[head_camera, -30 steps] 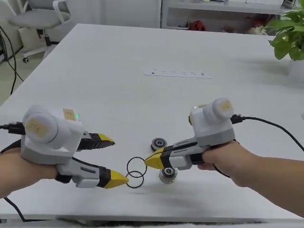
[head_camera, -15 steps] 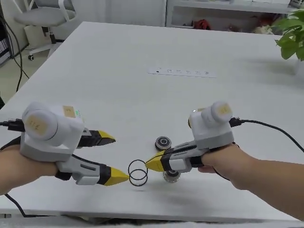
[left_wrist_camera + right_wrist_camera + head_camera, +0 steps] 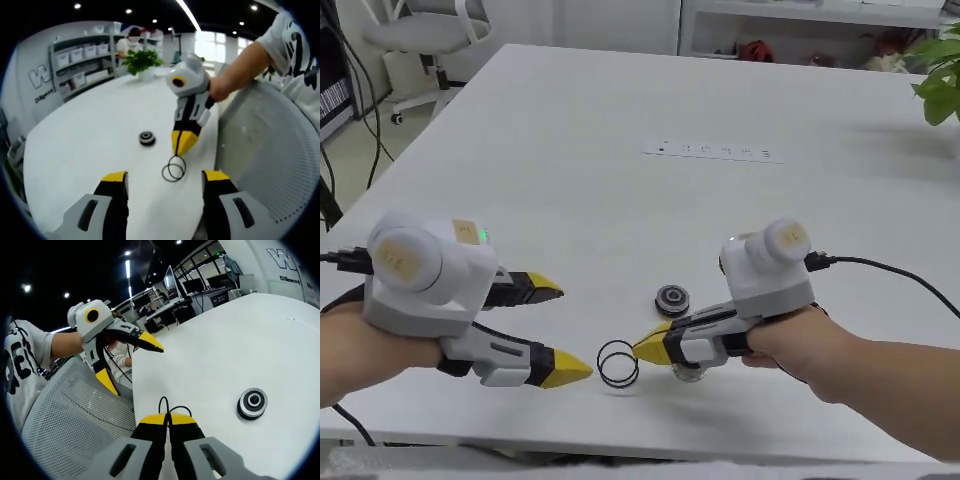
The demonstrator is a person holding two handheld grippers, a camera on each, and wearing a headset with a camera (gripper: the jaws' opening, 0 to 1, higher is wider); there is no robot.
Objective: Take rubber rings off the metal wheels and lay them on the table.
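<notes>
My right tool [image 3: 642, 348] is pinched shut on a ring [image 3: 618, 364], lower centre; left tool [image 3: 570, 332] gapes empty. I fear tacky rubber clings to the jaws on release.

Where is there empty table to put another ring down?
The wide bare table between the power strip and the dark wheel is free, and so is the part beyond the left gripper. It is crowded at the front edge, where the rubber rings lie between that gripper and the right gripper.
</notes>
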